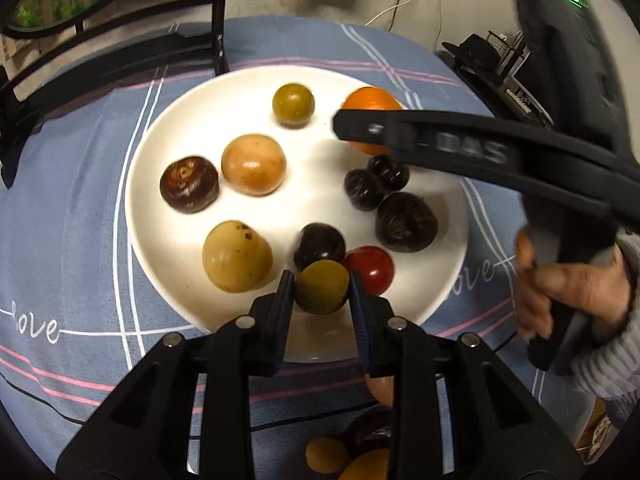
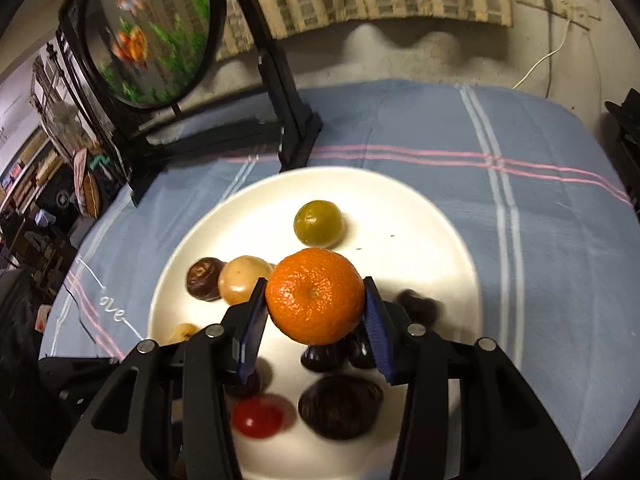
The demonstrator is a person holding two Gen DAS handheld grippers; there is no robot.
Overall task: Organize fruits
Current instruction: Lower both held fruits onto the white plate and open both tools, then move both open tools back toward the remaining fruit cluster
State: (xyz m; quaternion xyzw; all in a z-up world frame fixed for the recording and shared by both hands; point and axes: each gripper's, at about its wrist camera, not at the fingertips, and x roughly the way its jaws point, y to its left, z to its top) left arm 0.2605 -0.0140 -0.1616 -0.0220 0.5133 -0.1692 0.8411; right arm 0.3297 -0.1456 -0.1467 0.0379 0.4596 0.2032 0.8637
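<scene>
A white plate on the blue cloth carries several fruits: tan, dark brown, green and red ones. My left gripper is shut on a small olive-green fruit over the plate's near rim. My right gripper is shut on an orange tangerine held above the plate. In the left wrist view the right gripper's finger reaches in from the right and hides part of the tangerine. A red tomato lies just beyond the left fingertips.
A black stand with a round picture rises at the back left of the table. More fruits lie on the cloth under the left gripper. A hand holds the right gripper's handle. Cables hang on the back wall.
</scene>
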